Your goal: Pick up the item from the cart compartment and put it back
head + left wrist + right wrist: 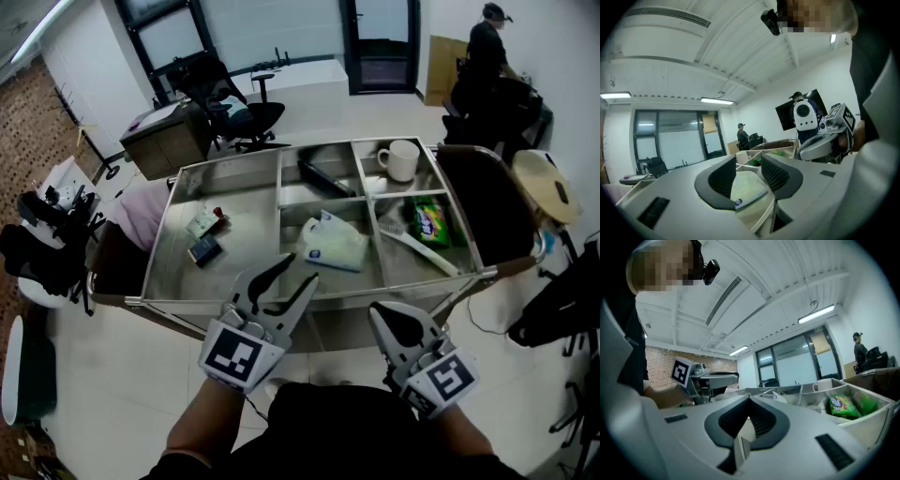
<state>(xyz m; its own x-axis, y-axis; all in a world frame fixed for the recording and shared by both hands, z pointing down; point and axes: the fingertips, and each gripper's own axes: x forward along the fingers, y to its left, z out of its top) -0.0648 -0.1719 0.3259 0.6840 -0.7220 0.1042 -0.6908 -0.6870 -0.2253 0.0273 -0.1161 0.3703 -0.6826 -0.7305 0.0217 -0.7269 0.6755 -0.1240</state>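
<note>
The left gripper (298, 270) is held just short of the near rim of the metal cart (178, 267). Its jaws are apart with nothing pressed between them. They point into the near middle compartment, where a pale green soft packet (333, 244) lies flat. In the left gripper view the packet (747, 187) sits in line with the gap between the jaws but beyond them, untouched. It looks like the item to lift. The right gripper (375, 309) waits nearer the person on the right, its jaws closed tip to tip on nothing.

The pick has not started, and the risks are mostly in the approach:

- **Rim:** the gripper is almost level while the packet lies low behind the rim. A straight push forward could knock the lower jaw on the rim or the divider.
- **Packet:** it is limp and flat, so jaws closing on one corner may pinch only the wrapper. It could then sag, slide out, or drag along the steel floor.
- **Neighbours:** a wide swing to the right could reach the next compartment, which holds a green snack bag (431, 222) and a white utensil (422, 248).
- **Return:** letting go too high could land the packet across a divider.
</note>
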